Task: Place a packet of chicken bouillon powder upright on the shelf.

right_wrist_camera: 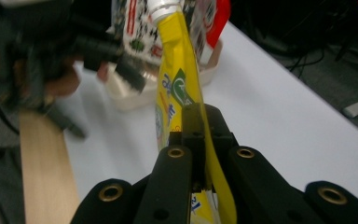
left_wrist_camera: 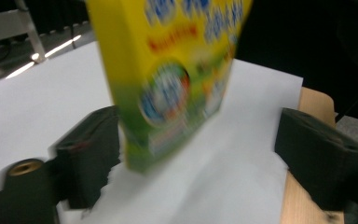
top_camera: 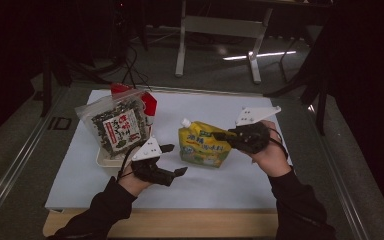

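Observation:
A yellow spouted pouch (top_camera: 202, 145) with a white cap is held up over the white mat, lifted at its right edge. My right gripper (top_camera: 226, 135) is shut on that edge; in the right gripper view its jaws (right_wrist_camera: 196, 128) pinch the pouch's seam (right_wrist_camera: 179, 88). My left gripper (top_camera: 176, 160) stands open just left of the pouch's lower corner. In the left gripper view, the pouch (left_wrist_camera: 177, 79) hangs between and beyond the spread jaws, nearer the left one, and nothing is gripped.
A clear bag of dark seaweed snack (top_camera: 117, 125) leans in a white tray (top_camera: 105, 159) at the left, with a red-topped bag (top_camera: 149, 102) behind it. The white mat (top_camera: 220, 180) lies on a wooden table (top_camera: 180, 222). A white frame stands on the floor beyond.

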The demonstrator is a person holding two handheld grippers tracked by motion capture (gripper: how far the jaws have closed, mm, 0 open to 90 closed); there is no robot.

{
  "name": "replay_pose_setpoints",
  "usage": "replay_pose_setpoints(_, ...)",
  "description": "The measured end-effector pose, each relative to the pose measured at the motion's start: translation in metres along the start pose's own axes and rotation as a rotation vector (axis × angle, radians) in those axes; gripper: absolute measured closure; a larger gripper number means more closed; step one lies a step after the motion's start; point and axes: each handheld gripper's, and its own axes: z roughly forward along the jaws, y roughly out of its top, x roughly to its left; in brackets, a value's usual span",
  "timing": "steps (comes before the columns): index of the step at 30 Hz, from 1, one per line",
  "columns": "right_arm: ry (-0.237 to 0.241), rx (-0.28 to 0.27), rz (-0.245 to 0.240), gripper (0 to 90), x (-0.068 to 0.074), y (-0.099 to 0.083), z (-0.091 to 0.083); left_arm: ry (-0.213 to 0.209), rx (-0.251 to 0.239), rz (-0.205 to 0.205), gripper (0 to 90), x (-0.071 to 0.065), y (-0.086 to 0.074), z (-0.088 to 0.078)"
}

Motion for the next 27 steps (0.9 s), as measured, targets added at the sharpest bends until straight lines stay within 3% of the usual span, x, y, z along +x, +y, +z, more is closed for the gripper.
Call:
replay_pose_setpoints(3,0.004,-0.015,-0.007,90.0,0.000,0.010,0.002,0.009,-0.005,-0.029,2.6,-0.009,-0.010,-0.003)
replay_pose_setpoints(6,0.016,-0.022,-0.021,90.0,0.004,0.022,0.007,0.016,0.005,0.004,2.2,-0.027,-0.024,-0.002)
replay_pose_setpoints(9,0.031,-0.030,-0.033,90.0,0.008,0.032,0.014,-0.016,0.035,0.041,2.2,-0.042,-0.037,0.001)
replay_pose_setpoints(14,0.086,-0.063,-0.047,90.0,0.019,0.050,0.030,-0.076,0.082,0.041,2.2,-0.059,-0.062,0.009)
replay_pose_setpoints(20,0.140,-0.103,-0.061,90.0,0.032,0.072,0.053,-0.087,0.084,0.014,2.2,-0.058,-0.071,0.012)
replay_pose_setpoints(27,0.201,-0.134,-0.075,90.0,0.047,0.094,0.091,-0.089,0.093,0.026,2.2,-0.056,-0.075,0.015)
